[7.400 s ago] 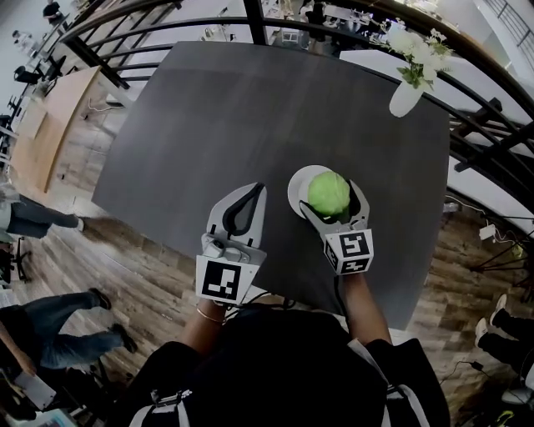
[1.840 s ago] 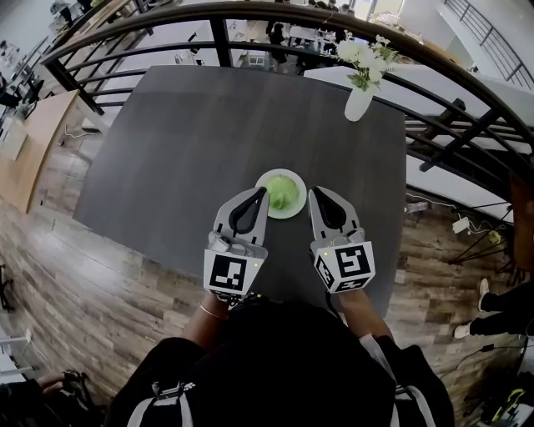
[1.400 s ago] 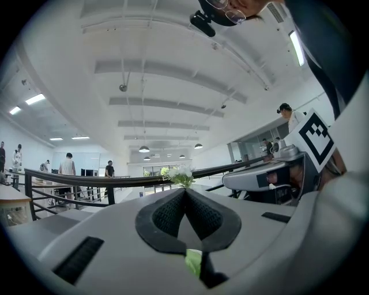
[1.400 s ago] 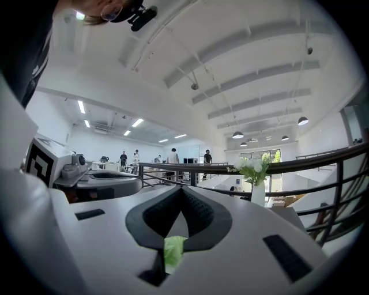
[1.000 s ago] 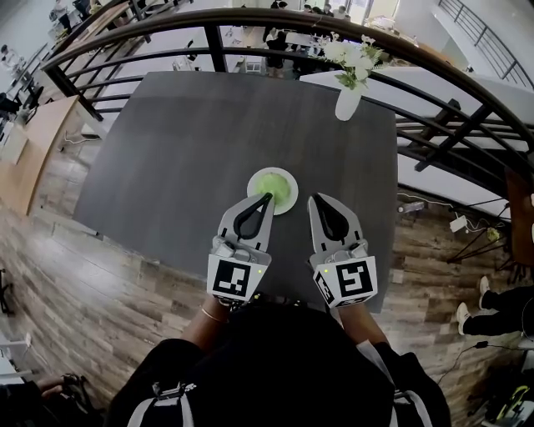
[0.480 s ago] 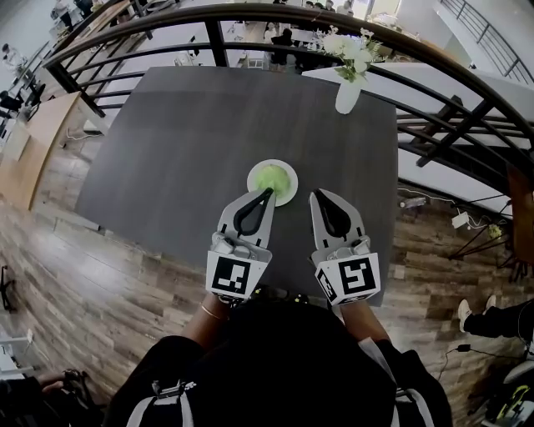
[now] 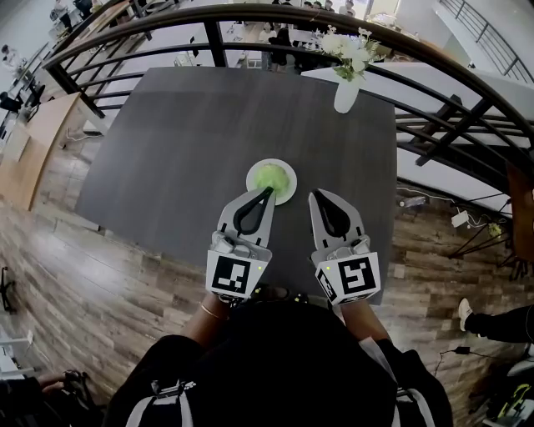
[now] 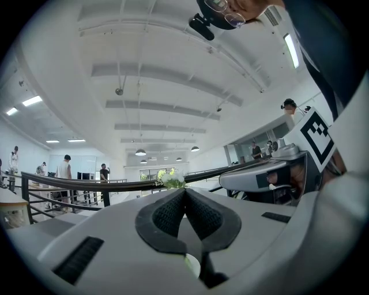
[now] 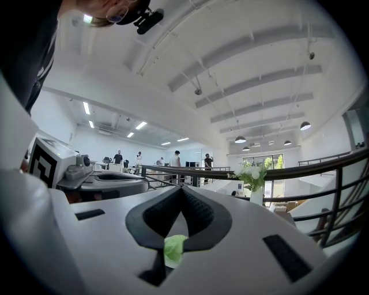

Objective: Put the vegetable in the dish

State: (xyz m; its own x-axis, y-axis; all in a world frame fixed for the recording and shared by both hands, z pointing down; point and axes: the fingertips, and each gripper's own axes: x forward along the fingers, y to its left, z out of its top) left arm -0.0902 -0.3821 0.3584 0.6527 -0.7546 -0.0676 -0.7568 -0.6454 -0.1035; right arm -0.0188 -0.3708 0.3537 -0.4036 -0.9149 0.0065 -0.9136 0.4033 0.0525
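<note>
Grey tabletop (image 7: 183, 133) beside black railing (image 7: 250, 12) bears the vegetable (image 7: 269, 176) in its dish (image 7: 289, 186); left gripper (image 7: 266, 194) and right gripper (image 7: 318, 198) both closed.

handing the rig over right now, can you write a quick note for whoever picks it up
Left gripper: shut, nothing held, tips by the near rim of the dish.
Right gripper: shut, just right of the dish and clear of it. A small green scrap shows in the gap behind its pads, maybe a bit of leaf.
Things: the green vegetable sits in the white dish, toward the near side of the dark table.
Done: the vegetable is in the dish and neither gripper holds it.
Left: probably nothing but drawing both grippers back and checking that scrap.
</note>
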